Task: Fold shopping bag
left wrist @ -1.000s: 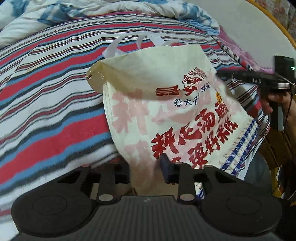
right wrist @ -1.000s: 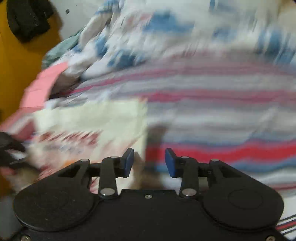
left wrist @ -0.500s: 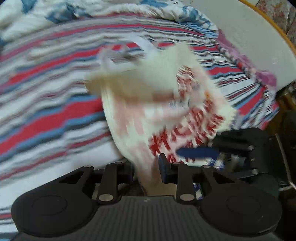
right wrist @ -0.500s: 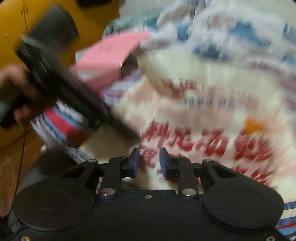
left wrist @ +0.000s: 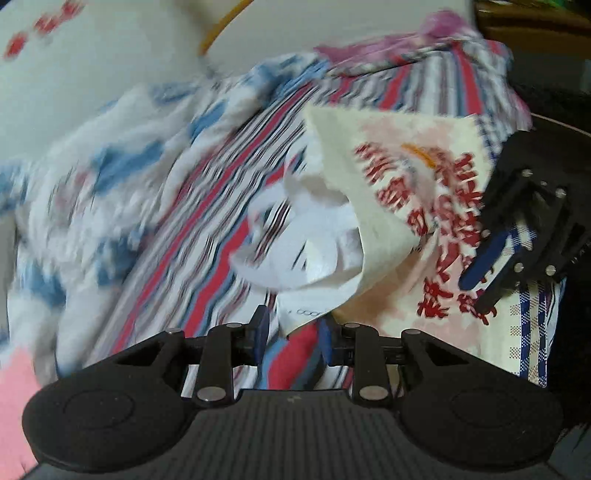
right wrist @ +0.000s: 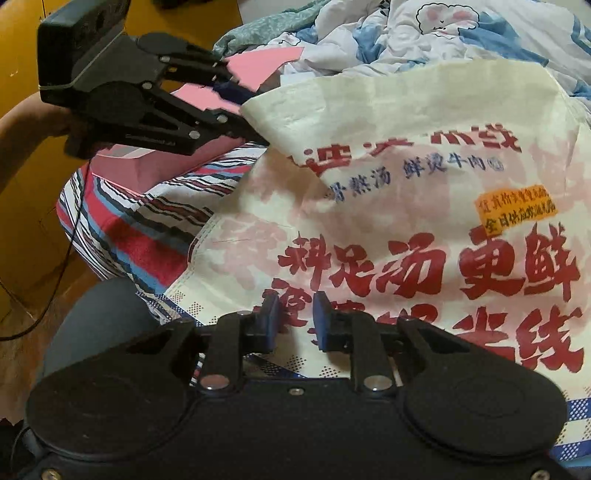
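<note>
The shopping bag point(right wrist: 424, 229) — cream, printed with red characters and a blue check band along its bottom — hung lifted over the striped bed sheet point(right wrist: 147, 229), its open mouth turned toward the left wrist camera. Your left gripper point(right wrist: 255, 118) had its jaws clamped on the bag's upper corner, the fabric pinched between the blue pads. Your right gripper point(right wrist: 295, 321) sat at the lower printed edge with its jaws closing, the bag's fabric between them, though whether the pads already pressed it you could not tell. A blue-and-white quilt point(right wrist: 443, 33) lay bunched beyond the bag.
</note>
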Action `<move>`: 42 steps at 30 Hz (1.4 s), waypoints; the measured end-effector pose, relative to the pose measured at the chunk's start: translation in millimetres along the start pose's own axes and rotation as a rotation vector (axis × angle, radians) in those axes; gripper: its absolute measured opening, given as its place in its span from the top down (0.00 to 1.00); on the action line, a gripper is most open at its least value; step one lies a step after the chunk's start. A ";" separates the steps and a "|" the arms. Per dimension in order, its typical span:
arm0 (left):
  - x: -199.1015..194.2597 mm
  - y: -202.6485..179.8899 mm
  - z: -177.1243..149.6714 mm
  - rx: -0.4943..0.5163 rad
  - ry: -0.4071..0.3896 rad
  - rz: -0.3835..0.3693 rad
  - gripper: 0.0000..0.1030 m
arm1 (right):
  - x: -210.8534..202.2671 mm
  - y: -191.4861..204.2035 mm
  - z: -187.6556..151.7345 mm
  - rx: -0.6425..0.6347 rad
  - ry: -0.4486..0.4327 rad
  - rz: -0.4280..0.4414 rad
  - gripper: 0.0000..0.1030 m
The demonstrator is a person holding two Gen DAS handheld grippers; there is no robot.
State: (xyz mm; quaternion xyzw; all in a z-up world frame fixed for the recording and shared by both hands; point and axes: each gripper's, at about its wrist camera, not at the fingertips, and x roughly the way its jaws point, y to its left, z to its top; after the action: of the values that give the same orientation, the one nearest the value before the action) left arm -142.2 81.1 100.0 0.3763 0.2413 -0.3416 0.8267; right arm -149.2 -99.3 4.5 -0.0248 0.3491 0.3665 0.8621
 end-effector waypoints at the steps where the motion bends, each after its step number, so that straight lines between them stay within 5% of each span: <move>1: -2.1 -0.3 3.8 0.027 -0.023 -0.015 0.74 | 0.4 1.2 -0.5 0.000 0.000 0.001 0.82; 5: -15.4 3.0 15.1 0.139 -0.112 -0.117 0.74 | 0.7 2.8 -0.9 -0.018 0.011 0.003 0.82; 8: -13.8 -5.0 24.5 0.289 -0.080 -0.192 0.75 | 0.4 -1.0 1.1 -0.010 0.019 0.024 0.82; 14: 10.8 17.2 30.5 0.224 0.066 -0.285 0.85 | -25.3 -62.2 1.2 0.244 -0.027 0.138 0.81; 19: 30.3 10.3 12.6 0.208 0.147 -0.346 0.86 | -56.2 -126.2 -2.4 0.348 -0.066 -0.102 0.79; 24: 19.7 13.7 20.3 0.057 -0.003 -0.335 0.86 | -52.9 -140.3 -1.6 0.278 -0.004 -0.072 0.78; 27: 8.5 5.3 41.2 0.025 -0.106 -0.380 0.86 | -51.9 -127.9 3.7 0.188 0.019 -0.220 0.78; 31: 20.8 -19.2 67.4 0.103 -0.106 -0.253 0.85 | -57.0 -111.7 4.2 0.001 0.099 -0.550 0.65; 35: 37.5 -33.5 79.7 0.033 -0.128 -0.310 0.85 | -92.0 -105.5 -0.1 0.149 -0.102 -0.333 0.66; 42: 52.1 -63.0 76.9 0.122 -0.091 -0.101 0.85 | -79.7 -52.8 -21.2 0.010 -0.158 -0.383 0.66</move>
State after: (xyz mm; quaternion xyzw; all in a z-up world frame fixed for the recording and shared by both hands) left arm -144.5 -29.8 83.2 0.3972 0.2010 -0.4139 0.7941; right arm -166.2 -193.1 26.7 -0.0575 0.2710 0.1948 0.9409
